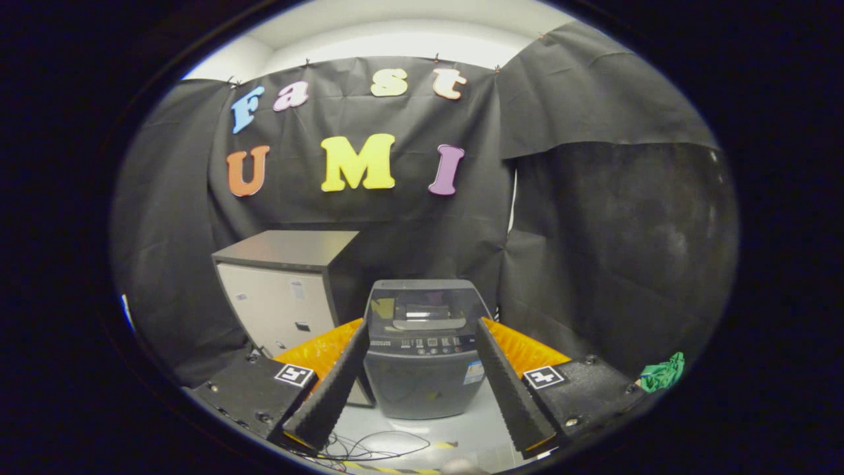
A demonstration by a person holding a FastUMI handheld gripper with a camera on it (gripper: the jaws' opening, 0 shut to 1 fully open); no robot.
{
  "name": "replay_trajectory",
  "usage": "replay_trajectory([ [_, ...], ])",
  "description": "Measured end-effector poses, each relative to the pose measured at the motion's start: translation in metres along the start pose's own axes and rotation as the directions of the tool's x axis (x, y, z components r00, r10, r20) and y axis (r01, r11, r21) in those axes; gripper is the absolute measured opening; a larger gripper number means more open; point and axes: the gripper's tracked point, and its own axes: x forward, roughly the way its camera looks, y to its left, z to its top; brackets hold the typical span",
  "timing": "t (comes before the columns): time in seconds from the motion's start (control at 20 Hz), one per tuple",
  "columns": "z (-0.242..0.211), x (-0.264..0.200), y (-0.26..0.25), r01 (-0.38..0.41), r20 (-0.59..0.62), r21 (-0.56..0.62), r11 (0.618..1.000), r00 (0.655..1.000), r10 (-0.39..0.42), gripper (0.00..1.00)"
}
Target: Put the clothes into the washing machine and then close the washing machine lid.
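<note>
Clothing, in the form of a small crumpled green cloth (663, 372), is seen at the lower right of the frame, well apart from the small grey top-loading washing machine (423, 346) and off to the right of the claw (422, 396), beyond its right finger and the black housing behind it. The machine is framed squarely between the two fingers and just ahead of them, near the centre of the frame, with its dark glossy lid (422, 307) lying flat and down over the tub and its control strip facing the camera. The claw is spread wide and nothing is gripped between its fingers; both fingers are angled forward and inward toward the machine's front corners. The claw is held level and aimed straight at the machine, so the cloth lies sideways to its line of approach and no long axis can be made out in the bunched fabric. A tall grey cabinet (283, 290) stands just beside the machine at the left of the frame, and loose black cables (369, 448) trail over the pale surface (461, 429) under the fingers. With the cloth outside the machine and the lid down, it is judged that a swing to the right would be needed to reach the cloth, and that the lid would have to be raised before anything could be dropped in.
</note>
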Motion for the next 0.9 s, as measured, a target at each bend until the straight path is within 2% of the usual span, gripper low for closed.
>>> replay_trajectory([
  [0.35,-0.01,-0.059,0.003,-0.004,0.021,0.038,0.999,1.0,0.003,1.0],
  [0.9,-0.035,-0.08,0.026,-0.033,-0.006,0.022,0.999,0.999,0.034,1.0],
])
